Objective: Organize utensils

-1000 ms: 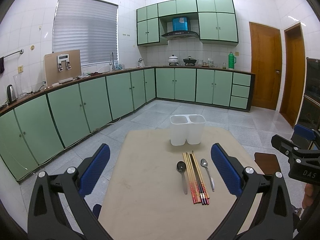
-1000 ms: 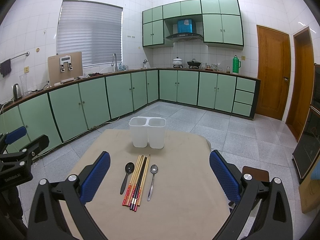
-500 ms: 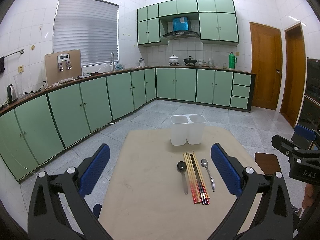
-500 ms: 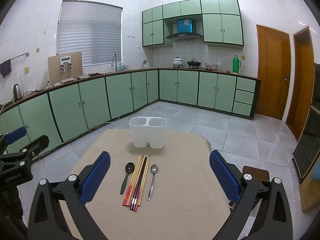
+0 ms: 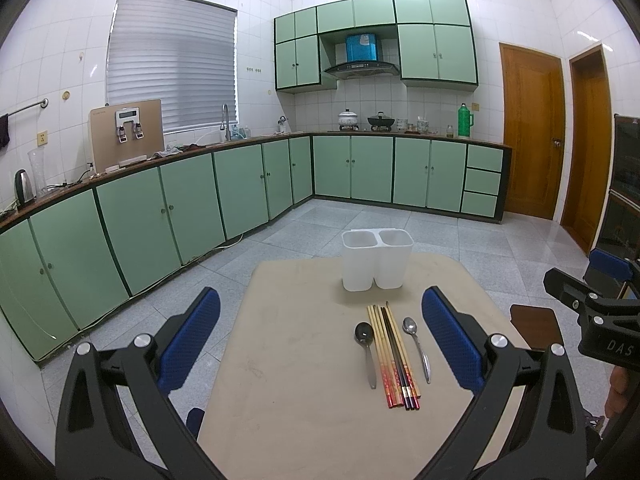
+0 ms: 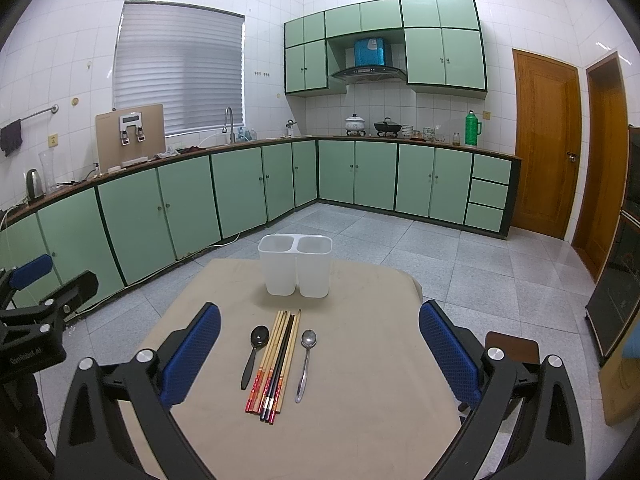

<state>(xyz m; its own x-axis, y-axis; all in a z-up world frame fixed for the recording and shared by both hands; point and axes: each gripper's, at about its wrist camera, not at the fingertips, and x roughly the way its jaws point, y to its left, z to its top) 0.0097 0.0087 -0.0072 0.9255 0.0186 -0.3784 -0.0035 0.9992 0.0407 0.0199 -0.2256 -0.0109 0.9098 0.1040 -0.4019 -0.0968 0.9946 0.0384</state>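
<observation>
Showing both grippers, left gripper (image 5: 320, 336) and right gripper (image 6: 320, 340), fingers spread wide, grasping nothing, above bare counter (image 6: 360, 432) edge; two spoons, dark spoon (image 6: 253, 350) and silver spoon (image 6: 305, 362), flanking bundled chopsticks (image 6: 276, 364) near two-compartment white holder (image 6: 295, 266).

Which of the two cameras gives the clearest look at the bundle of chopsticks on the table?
The right wrist view: the chopsticks lie near the picture's middle, between its tool's open fingers. The left wrist view shows them whole too, but off to the right.
</observation>
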